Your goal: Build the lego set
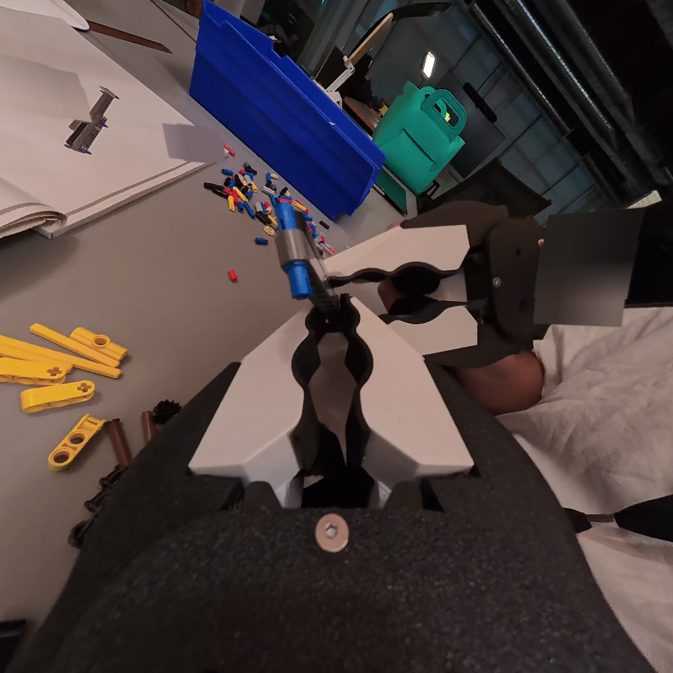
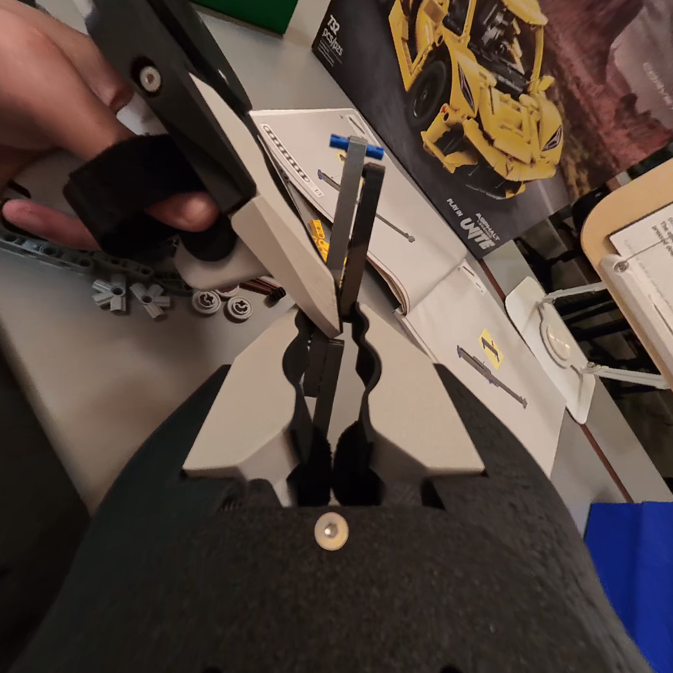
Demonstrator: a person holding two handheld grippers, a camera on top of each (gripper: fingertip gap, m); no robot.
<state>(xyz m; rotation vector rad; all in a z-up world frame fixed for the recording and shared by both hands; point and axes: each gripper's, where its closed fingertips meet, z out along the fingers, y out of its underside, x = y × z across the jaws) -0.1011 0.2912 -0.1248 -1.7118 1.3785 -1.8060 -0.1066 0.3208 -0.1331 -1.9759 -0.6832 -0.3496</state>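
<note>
A blue plastic bin [image 1: 287, 109] lies on the grey table [image 1: 145, 291], its long side turned toward the camera. Behind it, past the table edge, stands a green bag [image 1: 418, 142] with a cut-out handle. In the right wrist view, a green object [image 2: 251, 11] shows at the top edge, too cropped to tell what it is. At the right, a white stand [image 2: 546, 349] with thin metal arms rests on the table, beside a rounded wooden board [image 2: 601, 215] that holds a white printed sheet [image 2: 652, 233].
</note>
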